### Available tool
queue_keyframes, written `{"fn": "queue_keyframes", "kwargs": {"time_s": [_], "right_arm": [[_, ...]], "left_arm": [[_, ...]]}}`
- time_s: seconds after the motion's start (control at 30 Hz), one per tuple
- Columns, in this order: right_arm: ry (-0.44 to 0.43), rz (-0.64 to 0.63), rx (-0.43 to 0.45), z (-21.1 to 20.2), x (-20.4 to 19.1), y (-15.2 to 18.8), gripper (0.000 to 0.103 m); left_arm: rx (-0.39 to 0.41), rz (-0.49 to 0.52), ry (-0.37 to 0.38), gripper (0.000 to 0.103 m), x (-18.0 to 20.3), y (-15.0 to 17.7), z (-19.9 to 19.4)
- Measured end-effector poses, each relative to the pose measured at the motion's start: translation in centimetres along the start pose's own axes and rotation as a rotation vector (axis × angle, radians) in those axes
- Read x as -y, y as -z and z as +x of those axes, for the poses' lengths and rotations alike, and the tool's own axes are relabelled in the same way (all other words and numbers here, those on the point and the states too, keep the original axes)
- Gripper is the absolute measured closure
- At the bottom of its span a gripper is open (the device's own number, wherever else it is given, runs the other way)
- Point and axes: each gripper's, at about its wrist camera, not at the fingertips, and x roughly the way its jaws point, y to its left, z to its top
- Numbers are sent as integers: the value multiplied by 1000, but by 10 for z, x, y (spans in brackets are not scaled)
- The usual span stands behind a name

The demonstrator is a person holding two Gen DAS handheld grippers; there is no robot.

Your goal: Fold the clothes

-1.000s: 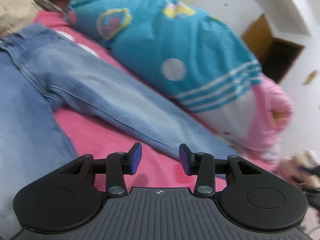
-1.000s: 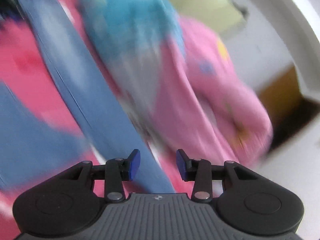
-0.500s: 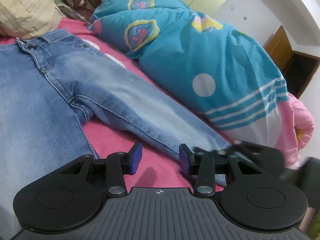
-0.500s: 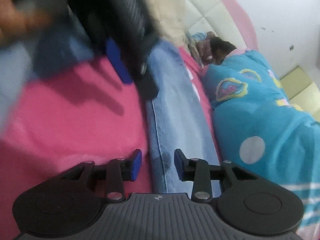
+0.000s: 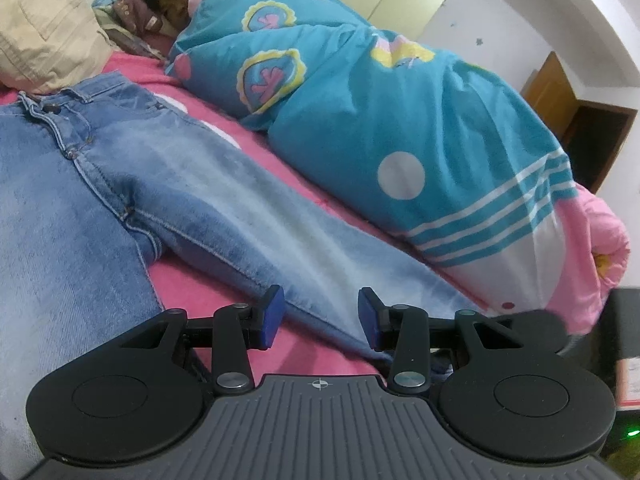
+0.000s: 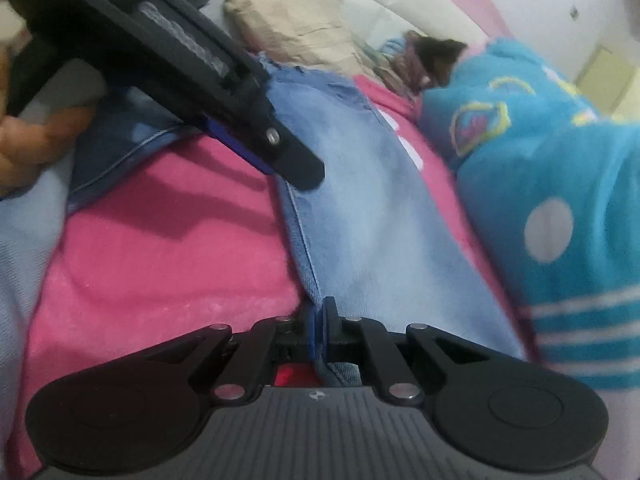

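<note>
Light blue jeans [image 5: 200, 200] lie flat on the pink bed sheet [image 5: 224, 292], waistband at the far left and legs running toward me. My left gripper [image 5: 320, 316] hovers open just above the inner seam of the right leg, with nothing between its blue pads. In the right wrist view the same leg [image 6: 380, 220] runs away from me, and my right gripper [image 6: 319, 320] is shut on its inner edge near the hem. The left gripper [image 6: 280, 160], held by a hand [image 6: 28, 144], hangs above the jeans at the upper left.
A person sleeps under a teal patterned quilt [image 5: 380, 100] along the far side of the jeans, close to the right leg. Beige folded fabric [image 5: 48, 28] lies past the waistband. A dark doorway [image 5: 592, 140] is at the far right.
My right gripper was open over the leg's edge half a second ago and has now shut on it. The left gripper stays open and has swung to show more of the jeans.
</note>
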Motion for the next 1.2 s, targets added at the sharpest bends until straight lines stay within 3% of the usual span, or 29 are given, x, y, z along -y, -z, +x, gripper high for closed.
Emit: {"fn": "queue_keyframes", "kwargs": {"time_s": [0.03, 0.1, 0.17, 0.37, 0.47, 0.5, 0.63, 0.73, 0.87, 0.97, 1.13, 1.2], "right_arm": [[-19, -1, -1, -7, 5, -3, 91], [-41, 33, 0, -13, 19, -8, 67], [-30, 142, 10, -3, 43, -11, 63], [4, 466, 38, 25, 116, -20, 65], [-11, 554, 41, 53, 127, -18, 69], [12, 569, 26, 63, 128, -13, 76], [103, 655, -25, 96, 135, 6, 79], [278, 750, -65, 80, 150, 16, 81], [304, 923, -65, 25, 175, 56, 81], [269, 969, -67, -24, 175, 85, 80], [331, 965, -289, -27, 159, 130, 81], [406, 992, -278, -39, 162, 140, 82]], "left_arm": [[-9, 0, -10, 63, 0, 0, 2], [-28, -1, -33, 63, 0, 2, 5], [-47, -13, -49, 63, -3, 3, 8], [-45, -6, -56, 63, -3, 6, 9], [-48, -6, -55, 63, -4, 7, 11], [-50, -5, -55, 63, -4, 7, 12], [-51, 2, -56, 63, -3, 9, 13], [-43, 8, -50, 63, -2, 8, 11], [-32, 16, -43, 63, -1, 8, 9], [-37, 29, -46, 63, 1, 9, 10], [-43, 22, -46, 63, 0, 8, 10], [-36, 20, -36, 63, -1, 8, 9]]}}
